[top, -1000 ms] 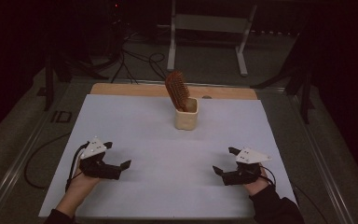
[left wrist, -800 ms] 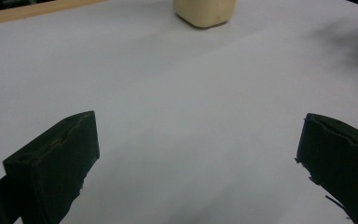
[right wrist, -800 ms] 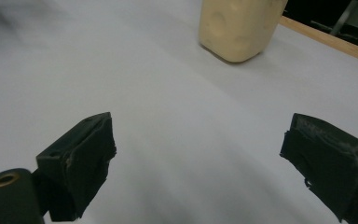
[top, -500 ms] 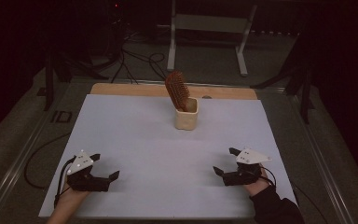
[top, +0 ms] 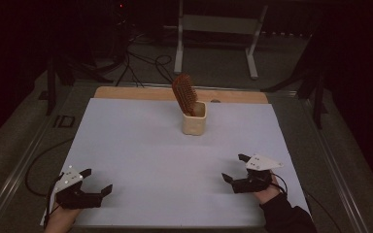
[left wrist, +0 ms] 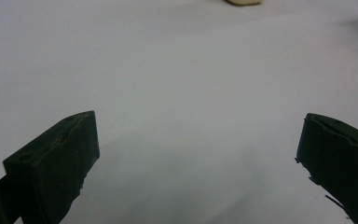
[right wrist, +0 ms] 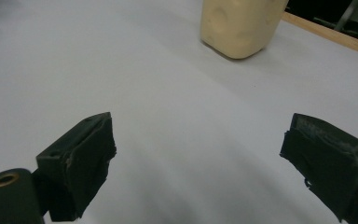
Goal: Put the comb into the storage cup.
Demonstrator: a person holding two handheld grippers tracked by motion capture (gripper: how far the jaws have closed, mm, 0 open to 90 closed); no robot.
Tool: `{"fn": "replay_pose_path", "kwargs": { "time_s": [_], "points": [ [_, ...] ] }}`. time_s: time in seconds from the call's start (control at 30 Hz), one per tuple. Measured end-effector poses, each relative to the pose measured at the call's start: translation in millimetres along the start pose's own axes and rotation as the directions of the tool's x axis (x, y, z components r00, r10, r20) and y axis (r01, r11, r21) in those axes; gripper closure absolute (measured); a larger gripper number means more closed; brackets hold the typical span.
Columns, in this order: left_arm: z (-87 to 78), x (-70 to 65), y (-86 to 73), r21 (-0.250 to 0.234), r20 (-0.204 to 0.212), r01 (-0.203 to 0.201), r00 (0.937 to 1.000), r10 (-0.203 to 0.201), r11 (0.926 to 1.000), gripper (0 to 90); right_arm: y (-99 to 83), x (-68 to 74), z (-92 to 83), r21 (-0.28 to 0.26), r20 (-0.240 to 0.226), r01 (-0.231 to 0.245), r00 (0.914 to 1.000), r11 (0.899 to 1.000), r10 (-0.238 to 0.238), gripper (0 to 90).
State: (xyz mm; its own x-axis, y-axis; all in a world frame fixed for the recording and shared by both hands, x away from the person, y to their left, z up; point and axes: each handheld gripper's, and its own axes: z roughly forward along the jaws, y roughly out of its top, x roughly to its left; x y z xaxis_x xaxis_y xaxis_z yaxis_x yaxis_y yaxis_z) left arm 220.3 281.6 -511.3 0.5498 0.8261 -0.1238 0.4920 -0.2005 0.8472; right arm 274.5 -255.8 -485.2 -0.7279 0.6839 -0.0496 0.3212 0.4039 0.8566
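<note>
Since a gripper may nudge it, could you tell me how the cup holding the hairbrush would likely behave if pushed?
The cup looks small and probably light, so it may slide on the smooth white sheet. The hairbrush stands tall and leans left, so it seems top-heavy and apt to tip.

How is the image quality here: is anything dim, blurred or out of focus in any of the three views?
High view: the room is dark and only the white table cover is lit; the hairbrush in its cup reads clearly. Left gripper view: dim and grey, with soft shadow between the open jaws. Right gripper view: the cup is slightly soft and cut off at the top.
</note>
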Motion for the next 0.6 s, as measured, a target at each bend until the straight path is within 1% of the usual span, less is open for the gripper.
{"fn": "replay_pose_path", "kwargs": {
  "time_s": [0.03,0.1,0.17,0.23,0.3,0.47,0.6],
  "points": [
    [-1.0,-0.9,-1.2,-0.007,0.001,0.000,1.0000,0.000,1.0000,0.0,-0.2,-0.4,0.0,0.003,0.001,0.007,1.0000,1.000,-0.007,8.0],
    [-2.1,-2.2,-3.3,-0.005,-0.002,-0.003,1.0000,0.003,1.0000,0.0,-0.1,-0.2,0.4,0.002,0.002,0.002,1.0000,1.000,-0.002,8.1],
    [-2.5,-2.8,-5.7,-0.008,-0.017,-0.014,0.9998,0.014,0.9999,0.0,-0.3,-0.3,0.7,0.001,0.000,0.005,1.0000,1.000,-0.005,8.1],
    [-1.8,-1.8,-6.6,-0.008,-0.020,-0.009,0.9998,0.009,0.9999,0.0,-0.4,-0.5,1.1,0.004,-0.001,0.010,1.0000,1.000,-0.010,8.0],
    [-0.6,-0.1,-7.0,-0.007,-0.018,-0.003,0.9998,0.003,1.0000,0.0,-0.6,-0.7,2.1,0.003,-0.004,0.011,0.9999,1.000,-0.011,8.0],
    [2.0,1.3,-7.0,-0.010,-0.026,-0.009,0.9996,0.009,0.9999,0.0,-1.1,-0.9,3.3,0.010,-0.005,0.011,0.9999,1.000,-0.011,8.0],
    [2.9,0.7,-7.2,-0.008,-0.019,-0.012,0.9997,0.012,0.9999,0.0,-1.3,-1.5,3.3,0.007,-0.005,0.012,0.9999,1.000,-0.012,8.0]
  ]
}}
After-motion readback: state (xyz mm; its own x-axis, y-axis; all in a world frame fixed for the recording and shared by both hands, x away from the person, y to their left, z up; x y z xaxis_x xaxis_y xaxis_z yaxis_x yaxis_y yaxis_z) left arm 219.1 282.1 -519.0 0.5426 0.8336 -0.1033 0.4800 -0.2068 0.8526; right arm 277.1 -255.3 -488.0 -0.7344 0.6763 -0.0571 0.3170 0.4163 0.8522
